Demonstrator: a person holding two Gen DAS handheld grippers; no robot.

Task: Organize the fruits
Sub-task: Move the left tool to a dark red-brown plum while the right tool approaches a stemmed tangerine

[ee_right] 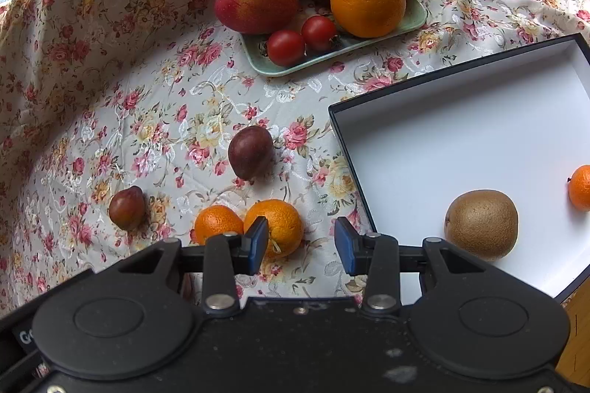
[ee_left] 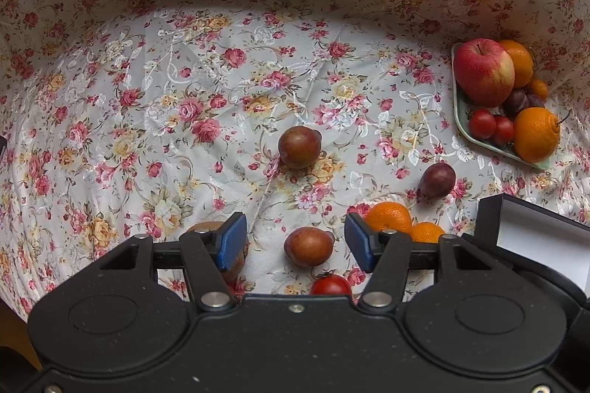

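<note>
Between your left gripper's (ee_left: 296, 242) parted, empty blue pads lies a brown plum-like fruit (ee_left: 309, 246), untouched, so the step in hand looks like a pick-up; next you'd sink straight down until the pads flank it, then close. Your right gripper (ee_right: 300, 245) hangs released over bare cloth, one pad overlapping a mandarin (ee_right: 274, 227) in view. Both tools point steeply down at the floral tablecloth (ee_left: 147, 120). Further out wait the white-lined box (ee_right: 461, 135) holding a kiwi (ee_right: 481, 223), and the heaped green tray (ee_right: 413, 18)

Both wrist views look steeply down, close; share green tray (ee_left: 465, 131) (ee_right: 258, 63), probably same tangerines (ee_left: 389, 218) (ee_right: 274, 227).
</note>
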